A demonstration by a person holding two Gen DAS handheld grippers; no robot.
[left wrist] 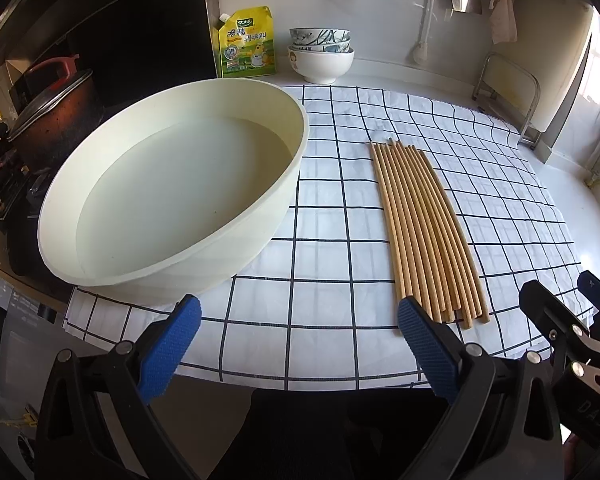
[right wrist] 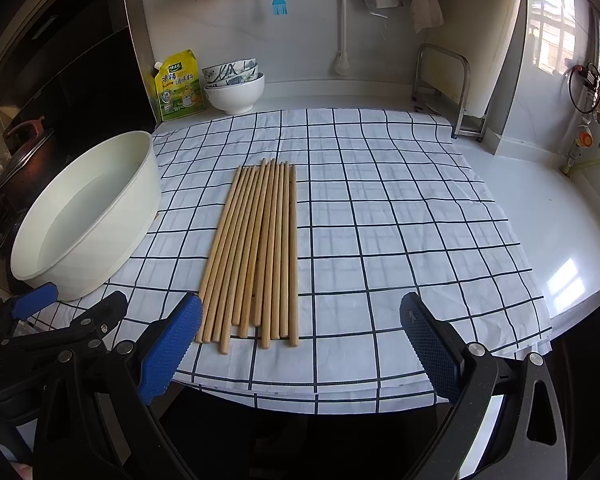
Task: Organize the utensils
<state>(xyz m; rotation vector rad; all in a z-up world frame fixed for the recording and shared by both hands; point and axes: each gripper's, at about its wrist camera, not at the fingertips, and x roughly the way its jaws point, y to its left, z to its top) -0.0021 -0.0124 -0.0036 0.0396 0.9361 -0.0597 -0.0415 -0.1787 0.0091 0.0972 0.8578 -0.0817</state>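
Note:
Several wooden chopsticks (left wrist: 422, 228) lie side by side in a row on a white cloth with a dark grid (left wrist: 332, 240); they also show in the right wrist view (right wrist: 256, 252). A large cream basin (left wrist: 172, 192) holding water stands to their left, also seen in the right wrist view (right wrist: 88, 216). My left gripper (left wrist: 300, 344) is open and empty at the cloth's near edge, in front of the basin and the chopsticks. My right gripper (right wrist: 300, 344) is open and empty, just in front of the chopsticks' near ends. It shows at the right of the left wrist view (left wrist: 560, 312).
Stacked bowls (right wrist: 234, 84) and a yellow seasoning pouch (right wrist: 178, 86) stand at the back wall. A dark pot with a lid (left wrist: 56, 120) sits on the stove at left. A metal rack with a cutting board (right wrist: 446, 88) stands at back right. Bare white counter (right wrist: 560, 220) lies right of the cloth.

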